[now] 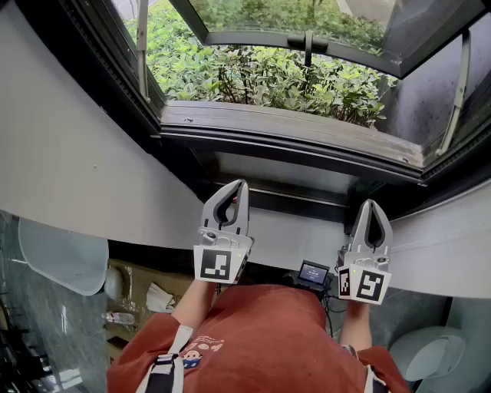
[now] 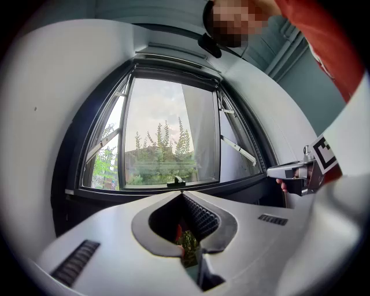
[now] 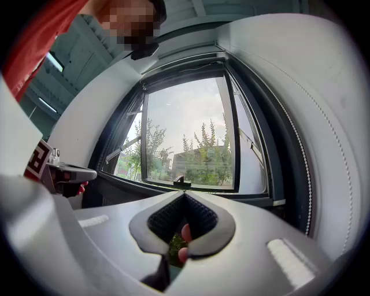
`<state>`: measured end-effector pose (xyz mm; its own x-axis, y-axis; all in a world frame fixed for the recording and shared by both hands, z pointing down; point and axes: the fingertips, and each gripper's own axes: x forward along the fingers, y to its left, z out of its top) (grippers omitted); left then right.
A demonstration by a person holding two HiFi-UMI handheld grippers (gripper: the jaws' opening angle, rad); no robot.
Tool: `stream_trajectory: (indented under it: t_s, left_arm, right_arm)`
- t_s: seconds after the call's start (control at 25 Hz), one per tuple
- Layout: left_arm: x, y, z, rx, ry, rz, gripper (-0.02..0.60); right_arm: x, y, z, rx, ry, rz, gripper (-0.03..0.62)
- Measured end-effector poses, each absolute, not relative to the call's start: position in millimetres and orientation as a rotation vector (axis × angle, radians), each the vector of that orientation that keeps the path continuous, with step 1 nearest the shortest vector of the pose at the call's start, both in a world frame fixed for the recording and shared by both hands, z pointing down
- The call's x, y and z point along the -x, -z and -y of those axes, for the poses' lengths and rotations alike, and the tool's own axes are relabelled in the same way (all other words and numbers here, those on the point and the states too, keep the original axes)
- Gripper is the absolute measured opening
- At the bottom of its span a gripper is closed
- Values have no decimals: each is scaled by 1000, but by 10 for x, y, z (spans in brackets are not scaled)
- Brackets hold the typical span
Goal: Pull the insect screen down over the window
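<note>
At the top of the dark window frame (image 1: pixel 291 138), a pale bar (image 2: pixel 176 56) runs across. The insect screen itself can't be told apart there, and the opening below is uncovered. The glass sash (image 1: pixel 253 15) is swung outward on thin metal stay arms (image 1: pixel 143 54), with a small dark handle (image 2: pixel 176 182) at the middle of its lower edge. Leafy green shrubs (image 1: pixel 253 73) are outside. Smooth white wall panels (image 1: pixel 69 153) flank the frame.

The left gripper (image 1: pixel 235 184) and right gripper (image 1: pixel 370 203) are grey plastic with ribbed dark pads. Both point at the window from just short of the sill, touching nothing, jaws closed together and empty. A small lit display (image 1: pixel 313 272) sits between them, lower down. The person wears a rust-red shirt (image 1: pixel 261 338).
</note>
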<state>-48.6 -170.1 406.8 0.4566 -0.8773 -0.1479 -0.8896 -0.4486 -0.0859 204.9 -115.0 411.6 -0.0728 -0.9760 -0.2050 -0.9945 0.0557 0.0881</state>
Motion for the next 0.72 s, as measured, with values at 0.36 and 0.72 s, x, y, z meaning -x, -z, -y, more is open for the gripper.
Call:
stream_trajectory:
  t_s: [0.36, 0.72]
  left_arm:
    - [439, -4133, 1680, 2572, -107, -1556, 6]
    - [383, -4120, 1651, 2571, -136, -1524, 6]
  right_arm:
    - [-2045, -4110, 1127, 2072, -313, -2221, 11]
    - [-2064, -4069, 1108, 2055, -331, -2196, 9]
